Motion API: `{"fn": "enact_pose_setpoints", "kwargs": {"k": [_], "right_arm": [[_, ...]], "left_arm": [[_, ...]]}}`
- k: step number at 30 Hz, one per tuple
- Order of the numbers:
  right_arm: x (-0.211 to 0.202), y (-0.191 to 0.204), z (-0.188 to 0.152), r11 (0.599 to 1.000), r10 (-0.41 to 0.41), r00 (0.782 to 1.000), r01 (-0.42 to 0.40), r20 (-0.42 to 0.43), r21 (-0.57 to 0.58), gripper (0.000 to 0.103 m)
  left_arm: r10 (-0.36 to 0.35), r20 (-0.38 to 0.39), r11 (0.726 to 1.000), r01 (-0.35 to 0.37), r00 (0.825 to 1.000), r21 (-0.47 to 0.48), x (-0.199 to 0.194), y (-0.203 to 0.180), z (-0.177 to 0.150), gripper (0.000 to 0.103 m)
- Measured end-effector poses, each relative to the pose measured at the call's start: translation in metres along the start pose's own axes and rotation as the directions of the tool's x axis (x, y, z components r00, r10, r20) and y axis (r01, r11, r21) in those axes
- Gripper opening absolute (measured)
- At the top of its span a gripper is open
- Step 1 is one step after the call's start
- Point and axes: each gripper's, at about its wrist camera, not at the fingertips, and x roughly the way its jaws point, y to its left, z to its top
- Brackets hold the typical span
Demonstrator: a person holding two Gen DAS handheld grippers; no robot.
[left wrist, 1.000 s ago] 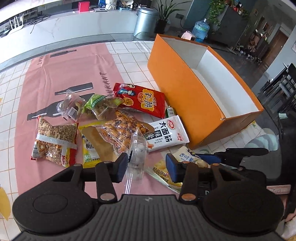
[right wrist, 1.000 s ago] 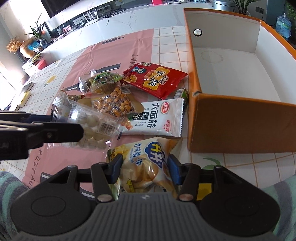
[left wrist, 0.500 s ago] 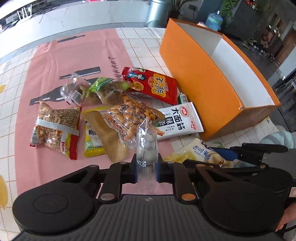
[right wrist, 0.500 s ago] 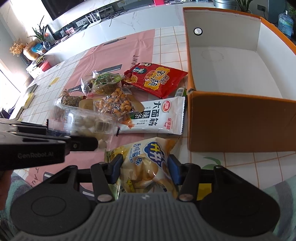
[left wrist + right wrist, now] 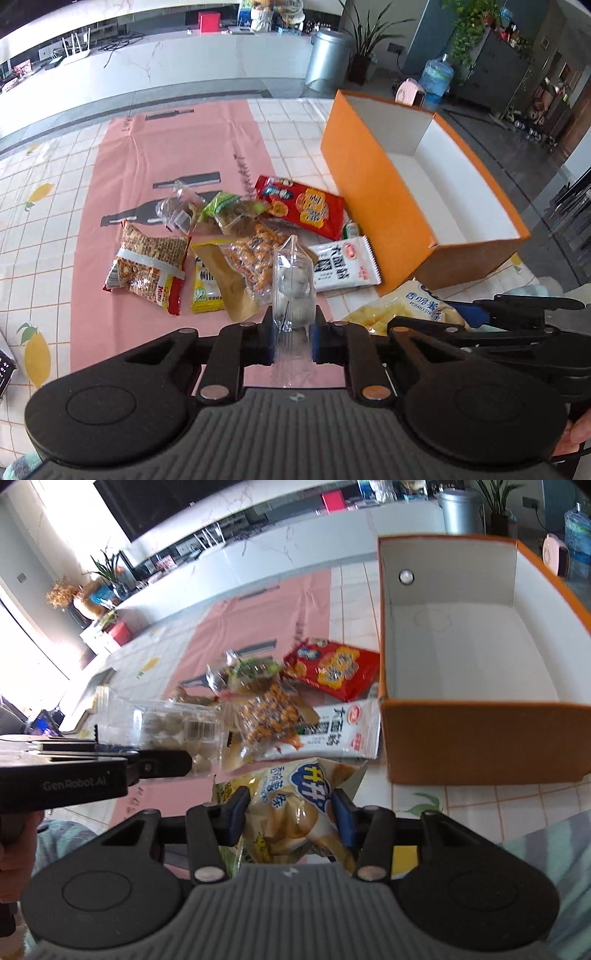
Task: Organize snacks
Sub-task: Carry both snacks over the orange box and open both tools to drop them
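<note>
Closest to me, the left gripper (image 5: 293, 332) has its jaws clamped on a clear plastic pack of pale round snacks (image 5: 293, 291), held edge-on and lifted off the desk (image 5: 48, 177); from the right wrist view the same pack (image 5: 173, 727) hangs in the air at the left, above the pink cloth (image 5: 258, 620). The right gripper (image 5: 288, 816) has its jaws apart on either side of a yellow bag of potato chips (image 5: 295, 805), which sits between them at the near edge of the desk; whether the pads touch the bag I cannot tell. Just beyond the chips lies a white packet with black lettering (image 5: 341, 266), its far end close against the near wall of the orange box (image 5: 373, 206). Left of that packet sits a clear bag of orange-brown nuts (image 5: 251, 254), partly over a yellow packet (image 5: 207, 288), and further left a brown-patterned bag with a red edge (image 5: 147, 266). Behind them lie a green-topped bag (image 5: 229, 210), a small clear wrapper (image 5: 177, 214) and a red crisp packet (image 5: 303, 210), which lies near the box's long side. The box stands open on the right part of the desk, its white inside (image 5: 472, 653) bare.
</note>
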Motion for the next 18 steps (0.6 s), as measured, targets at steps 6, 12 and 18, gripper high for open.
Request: {"fn": "enact_pose_setpoints", "kwargs": {"k": [6,12,18], "right_arm": [[-0.057,-0.001,0.017,0.999,0.003,0.992,0.003,0.129,-0.046,0.045],[-0.098,-0.022,0.043,0.991,-0.087,0.973,0.107,0.212,-0.082,0.045],[-0.114,-0.062,0.071,0.974,-0.182,0.961,0.204,0.207,-0.094,0.045]], "left_arm": [[-0.043,0.061,0.999,0.041,0.997,0.025,-0.03,-0.024,0.012,0.018],[-0.115,0.082,0.99,0.107,0.99,0.091,-0.037,-0.065,0.036,0.018],[-0.181,0.045,0.968,0.17,0.982,0.187,-0.018,-0.115,0.071,0.018]]}}
